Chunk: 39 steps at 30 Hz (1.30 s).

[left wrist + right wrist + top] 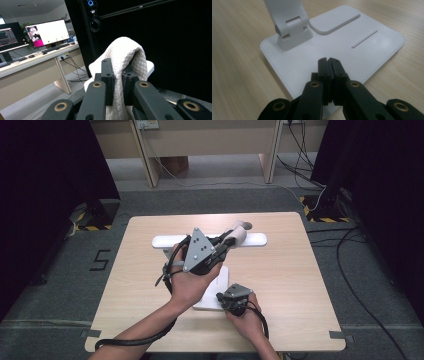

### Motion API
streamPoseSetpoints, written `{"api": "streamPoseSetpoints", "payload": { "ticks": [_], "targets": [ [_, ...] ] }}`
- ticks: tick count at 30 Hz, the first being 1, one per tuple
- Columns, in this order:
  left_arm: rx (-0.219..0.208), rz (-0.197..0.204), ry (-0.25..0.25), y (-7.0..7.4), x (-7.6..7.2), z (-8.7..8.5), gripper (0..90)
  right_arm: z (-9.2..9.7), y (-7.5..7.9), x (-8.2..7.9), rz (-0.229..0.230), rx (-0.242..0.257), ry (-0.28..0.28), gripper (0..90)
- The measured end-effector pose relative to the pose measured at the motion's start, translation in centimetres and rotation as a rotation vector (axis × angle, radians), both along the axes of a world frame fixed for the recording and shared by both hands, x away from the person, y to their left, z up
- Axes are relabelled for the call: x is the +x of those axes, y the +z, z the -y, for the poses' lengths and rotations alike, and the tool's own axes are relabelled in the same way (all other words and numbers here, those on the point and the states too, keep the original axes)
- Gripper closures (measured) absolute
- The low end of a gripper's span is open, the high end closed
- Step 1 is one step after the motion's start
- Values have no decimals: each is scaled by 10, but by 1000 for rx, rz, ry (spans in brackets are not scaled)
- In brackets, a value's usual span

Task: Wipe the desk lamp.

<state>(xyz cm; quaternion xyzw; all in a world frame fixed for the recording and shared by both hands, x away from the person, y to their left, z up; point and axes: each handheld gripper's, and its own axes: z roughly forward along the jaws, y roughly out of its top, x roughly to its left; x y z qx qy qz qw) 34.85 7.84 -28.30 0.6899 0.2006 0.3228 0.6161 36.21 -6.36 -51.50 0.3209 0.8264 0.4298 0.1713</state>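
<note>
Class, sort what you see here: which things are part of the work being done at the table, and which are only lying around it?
In the job:
- white cloth, pinched in the left gripper
- white lamp across the table
- lamp base, with the shut right gripper pressing on it

Just about:
- monitors and keyboard on a desk
- cables on the floor

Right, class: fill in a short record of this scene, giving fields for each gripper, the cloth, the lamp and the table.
left gripper: jaws shut on the white cloth, raised at the lamp's bar
white cloth: quilted, draped over the jaws
right gripper: jaws shut, empty, resting on the lamp base
lamp base: white, flat, hinged arm rising from it
lamp's bar: white, horizontal
table: light wood
</note>
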Motion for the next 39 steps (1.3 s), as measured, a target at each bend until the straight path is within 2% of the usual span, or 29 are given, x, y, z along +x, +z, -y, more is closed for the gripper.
{"api": "streamPoseSetpoints", "payload": {
  "ticks": [39],
  "targets": [
    [14,-11,-39,2,5,30,835,0,0,0,0,0,0,882]
  ]
}}
